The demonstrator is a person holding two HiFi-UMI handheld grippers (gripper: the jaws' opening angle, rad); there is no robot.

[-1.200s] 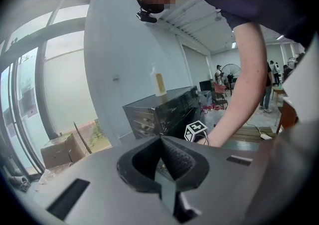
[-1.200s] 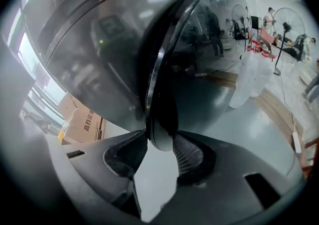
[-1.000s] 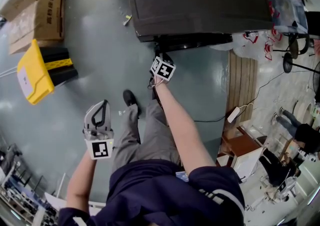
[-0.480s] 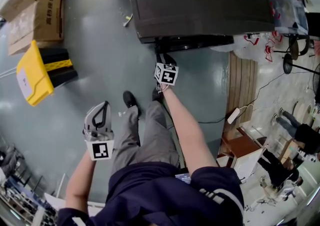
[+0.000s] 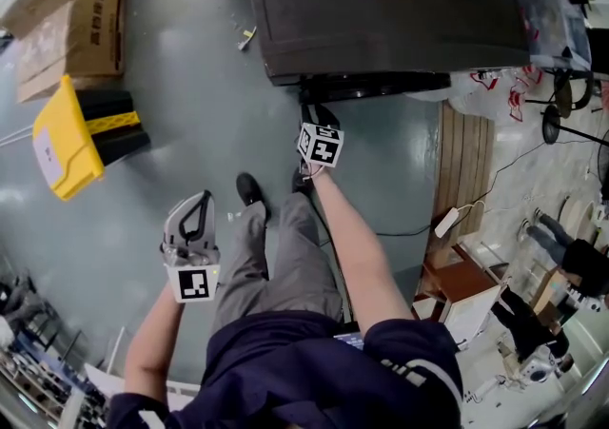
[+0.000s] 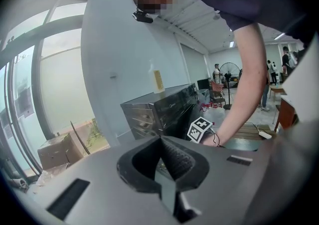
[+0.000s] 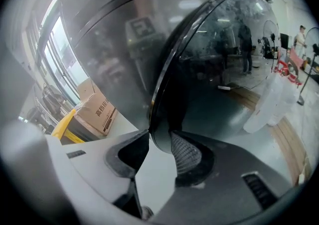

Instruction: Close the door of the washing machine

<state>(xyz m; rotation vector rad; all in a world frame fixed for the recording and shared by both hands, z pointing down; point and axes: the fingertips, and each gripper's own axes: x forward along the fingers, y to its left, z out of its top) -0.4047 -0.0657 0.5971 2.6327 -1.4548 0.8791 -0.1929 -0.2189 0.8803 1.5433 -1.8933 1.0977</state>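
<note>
Grippers, two: left gripper (image 6: 160, 141), right gripper (image 7: 160, 136). Ahead of the right gripper: one dark grey box-shaped washing machine (image 5: 381, 9), one round glass door (image 7: 219, 59).

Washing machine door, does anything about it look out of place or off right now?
Yes: the door is not shut. It stands swung out from the front of the washing machine. The right gripper, whose jaws have just been closing, has the door's rim between its jaws. No damage shows on the door.

Round dark-glass door (image 7: 219, 64) stands ajar on the black washing machine (image 5: 381, 9).
</note>
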